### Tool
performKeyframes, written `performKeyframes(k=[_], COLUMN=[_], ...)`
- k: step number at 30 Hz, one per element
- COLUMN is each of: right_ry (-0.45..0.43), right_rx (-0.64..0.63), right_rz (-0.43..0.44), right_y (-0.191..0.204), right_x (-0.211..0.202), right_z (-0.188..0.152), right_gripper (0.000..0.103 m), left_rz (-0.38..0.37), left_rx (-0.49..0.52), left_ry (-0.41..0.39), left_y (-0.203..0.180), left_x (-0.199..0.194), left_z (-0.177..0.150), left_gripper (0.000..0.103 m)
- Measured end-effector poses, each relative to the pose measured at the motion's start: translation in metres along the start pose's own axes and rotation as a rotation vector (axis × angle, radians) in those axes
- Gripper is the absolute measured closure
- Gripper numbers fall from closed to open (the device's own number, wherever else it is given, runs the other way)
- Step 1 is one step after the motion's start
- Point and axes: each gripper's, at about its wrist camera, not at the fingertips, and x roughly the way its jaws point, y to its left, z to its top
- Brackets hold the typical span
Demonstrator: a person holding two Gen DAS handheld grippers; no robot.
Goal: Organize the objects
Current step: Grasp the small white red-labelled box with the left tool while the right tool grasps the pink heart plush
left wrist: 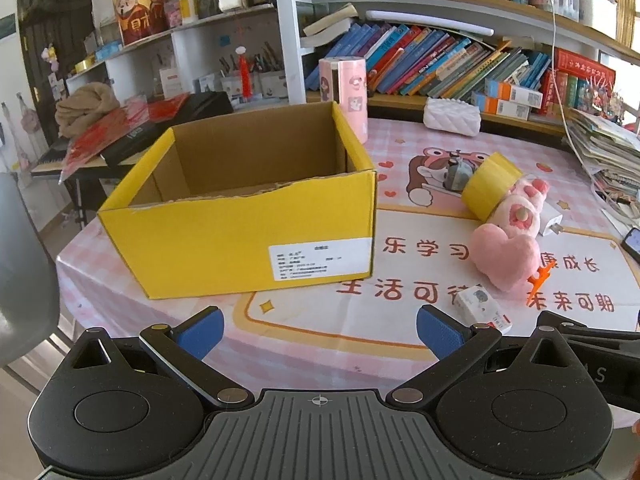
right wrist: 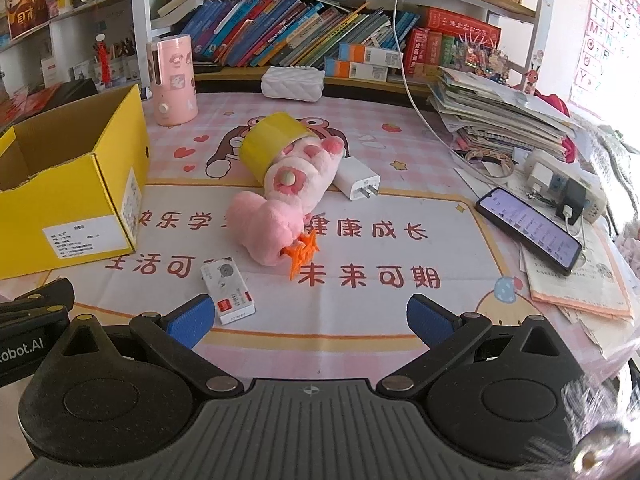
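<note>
Nearest you, your left gripper (left wrist: 320, 330) and right gripper (right wrist: 308, 320) hang with fingers apart, empty. Just beyond lie one small white box (right wrist: 228, 290), one orange clip (right wrist: 302, 256), one pink plush (right wrist: 276, 216), one charger (right wrist: 357, 178), one tape roll (right wrist: 272, 144). Far left, the yellow box (left wrist: 240, 236) looks empty, so nothing's sorted yet.
</note>
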Motion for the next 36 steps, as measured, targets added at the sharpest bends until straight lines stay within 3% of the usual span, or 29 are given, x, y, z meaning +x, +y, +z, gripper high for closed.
performKeyframes(k=[19, 25, 30, 33, 36], right_ry=[-0.02, -0.023, -0.025, -0.026, -0.021], right_rx=[-0.014, -0.002, 0.053, 0.068, 0.082], right_rz=[0.087, 0.095, 0.121, 0.137, 0.162], right_y=[-0.046, -0.065, -0.084, -0.091, -0.096], right_x=[0.048, 0.064, 0.076, 0.083, 0.089], right_z=[0.04, 0.055, 0.07, 0.076, 0.08], right_gripper=[0.0, 0.0, 0.005, 0.017, 0.025], left_rz=[-0.021, -0.072, -0.119, -0.176, -0.219], left_rx=[-0.057, -0.057, -0.017, 0.021, 0.071], left_ry=[0.025, 0.048, 0.042, 0.068, 0.118], left_y=[-0.044, -0.061, -0.08, -0.093, -0.107], left_x=[0.035, 0.048, 0.053, 0.057, 0.063], left_z=[0.025, 0.033, 0.038, 0.039, 0.034], left_gripper=[0.0, 0.0, 0.002, 0.003, 0.012])
